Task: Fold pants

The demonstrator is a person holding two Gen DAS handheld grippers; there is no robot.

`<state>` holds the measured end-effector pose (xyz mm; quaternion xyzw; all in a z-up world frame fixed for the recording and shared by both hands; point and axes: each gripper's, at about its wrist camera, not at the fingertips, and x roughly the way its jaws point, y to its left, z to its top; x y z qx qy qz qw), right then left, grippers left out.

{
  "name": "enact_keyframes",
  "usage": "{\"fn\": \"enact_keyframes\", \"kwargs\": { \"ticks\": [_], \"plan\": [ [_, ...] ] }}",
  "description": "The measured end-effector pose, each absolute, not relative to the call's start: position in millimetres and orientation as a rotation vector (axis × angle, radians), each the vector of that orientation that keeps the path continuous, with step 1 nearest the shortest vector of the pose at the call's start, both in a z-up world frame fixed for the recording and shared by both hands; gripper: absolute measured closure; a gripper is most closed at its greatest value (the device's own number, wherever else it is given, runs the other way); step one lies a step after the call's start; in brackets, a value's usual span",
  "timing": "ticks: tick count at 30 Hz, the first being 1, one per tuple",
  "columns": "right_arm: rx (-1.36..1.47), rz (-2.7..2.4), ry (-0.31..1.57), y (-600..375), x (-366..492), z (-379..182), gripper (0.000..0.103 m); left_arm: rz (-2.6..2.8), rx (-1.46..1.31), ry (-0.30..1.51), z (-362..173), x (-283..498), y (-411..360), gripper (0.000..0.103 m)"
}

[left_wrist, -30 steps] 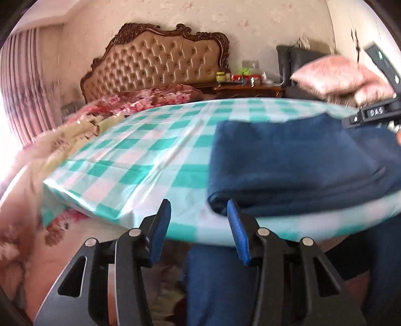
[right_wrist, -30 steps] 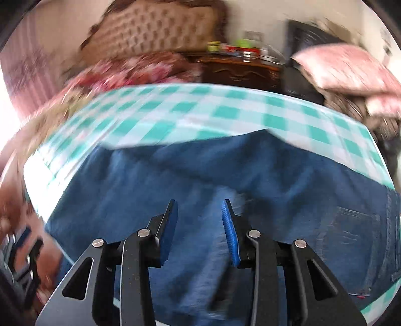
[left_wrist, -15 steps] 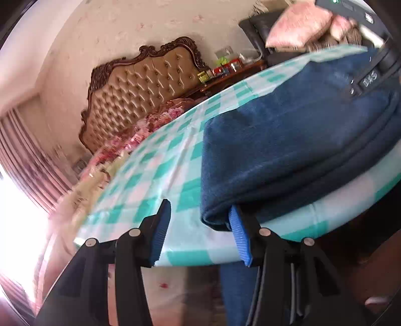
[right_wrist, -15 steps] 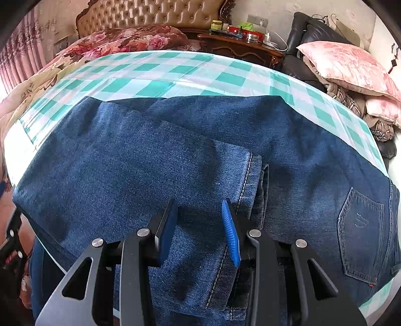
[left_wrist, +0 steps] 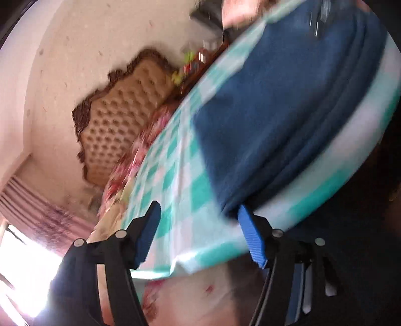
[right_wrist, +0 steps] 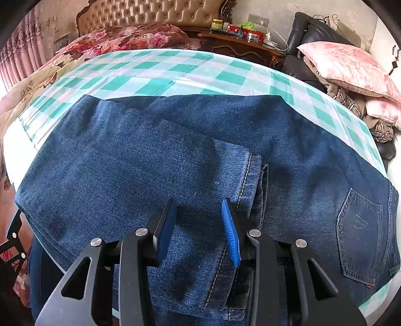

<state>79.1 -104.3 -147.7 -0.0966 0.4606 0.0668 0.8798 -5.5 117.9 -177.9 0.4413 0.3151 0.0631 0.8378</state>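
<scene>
Pants: blue denim pants (right_wrist: 155, 160) lie spread on the checked tablecloth (right_wrist: 155, 72), legs already doubled over the seat, hems just ahead of the right claw.
Fold edge: the folded end (left_wrist: 233, 208) sits at the table's near edge, touching the left claw's right-hand pad or just short of it; blur leaves that unclear.
Left claw: left gripper (left_wrist: 198, 234) is rolled sideways, jaws opening, pressing on nothing.
Right claw: right gripper (right_wrist: 198, 225) hovers low over the hems, jaws partly apart, denim beneath rather than pinched.
Handling: likely heavy, limp yet thick cloth; stacked layers resist creasing and may slide apart.
Hold: best taken at the stitched hem (right_wrist: 246, 180) and the fold's corner, gripping all layers together.
Beyond: tufted headboard (right_wrist: 155, 11), pink pillow (right_wrist: 351, 65).
</scene>
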Motion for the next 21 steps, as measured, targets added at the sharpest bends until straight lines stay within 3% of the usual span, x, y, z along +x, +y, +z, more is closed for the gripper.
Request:
{"fn": "enact_keyframes", "kwargs": {
  "ticks": [4,5,6,8,10,13,16,18,21],
  "plan": [
    [-0.195,0.147,0.96,-105,79,-147,0.069,0.058,0.765,0.704,-149,-24,147,0.039],
    [-0.192,0.145,0.96,-104,79,-147,0.068,0.036,0.679,0.709,-135,-25,154,0.047],
    [-0.19,0.143,0.96,-104,79,-148,0.068,0.019,0.544,0.709,-116,-18,164,0.061],
    [-0.187,0.136,0.958,-103,79,-148,0.068,-0.069,0.202,0.688,-85,8,184,0.073],
    [-0.191,0.134,0.957,-102,78,-148,0.067,-0.197,-0.035,0.713,-77,44,188,0.075],
    [-0.179,0.145,0.956,-105,78,-148,0.067,-0.215,-0.047,0.774,-84,119,166,0.086],
    [-0.18,0.146,0.951,-105,77,-148,0.067,-0.276,-0.071,0.888,-112,185,156,0.088],
    [-0.175,0.149,0.947,-105,77,-149,0.067,-0.229,-0.035,0.981,-140,222,162,0.101],
    [-0.168,0.156,0.943,-107,76,-149,0.067,-0.167,-0.098,0.947,-133,229,184,0.102]
  ]
}}
